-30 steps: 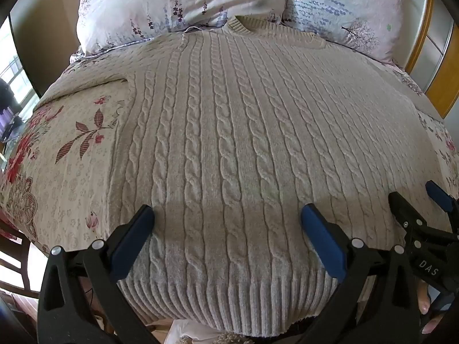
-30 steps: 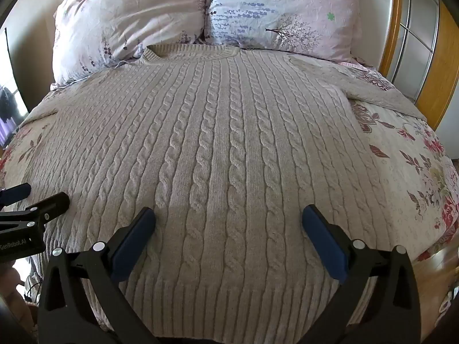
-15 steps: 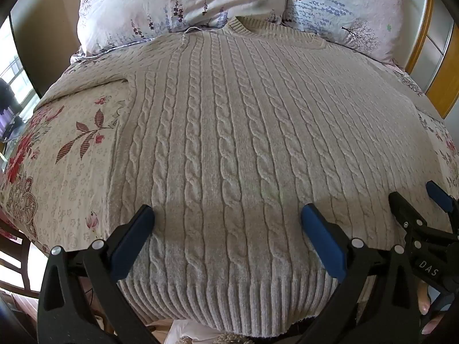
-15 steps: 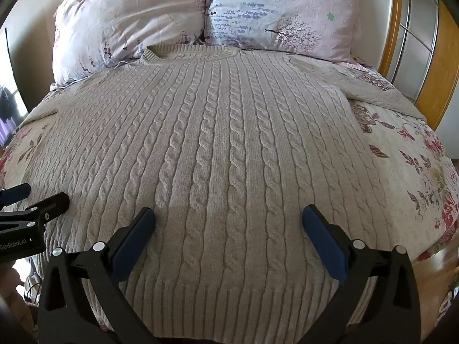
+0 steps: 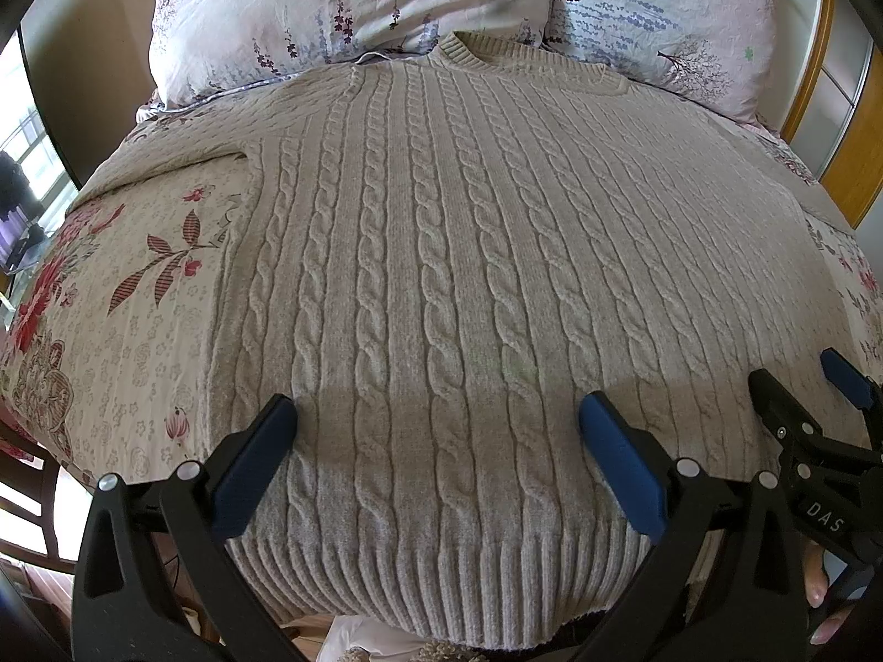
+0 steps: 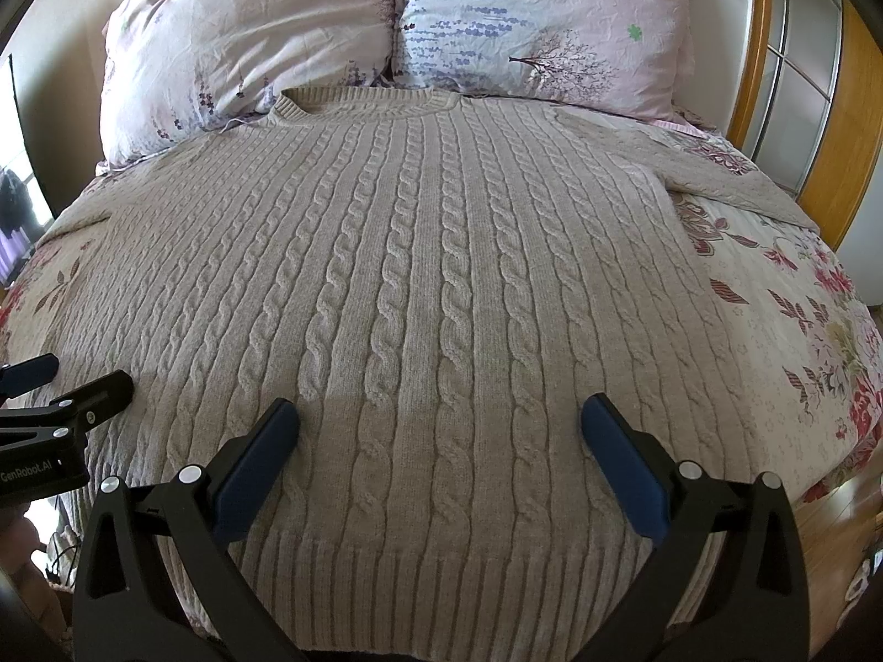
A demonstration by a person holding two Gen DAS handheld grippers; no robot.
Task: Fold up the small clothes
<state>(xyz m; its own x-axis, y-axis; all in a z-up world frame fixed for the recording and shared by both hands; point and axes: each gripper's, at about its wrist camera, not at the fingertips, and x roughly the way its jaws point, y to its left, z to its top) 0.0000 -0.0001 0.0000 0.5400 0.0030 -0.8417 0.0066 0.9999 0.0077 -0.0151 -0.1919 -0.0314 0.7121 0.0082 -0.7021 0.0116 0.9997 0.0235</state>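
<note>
On the bed (image 6: 800, 342), sweater (image 6: 441, 276) collar points toward pillows (image 6: 541, 27).

Ahead lies a bed under a cream floral quilt (image 6: 800, 342), two pale pink floral pillows (image 6: 541, 22) at its head, an orange wooden wardrobe frame (image 6: 839, 165) right.

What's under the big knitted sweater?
The sweater lies flat on a flowery bedspread, which shows on both sides. Its collar reaches two pillows. Whatever lies directly beneath the knit is hidden.
</note>
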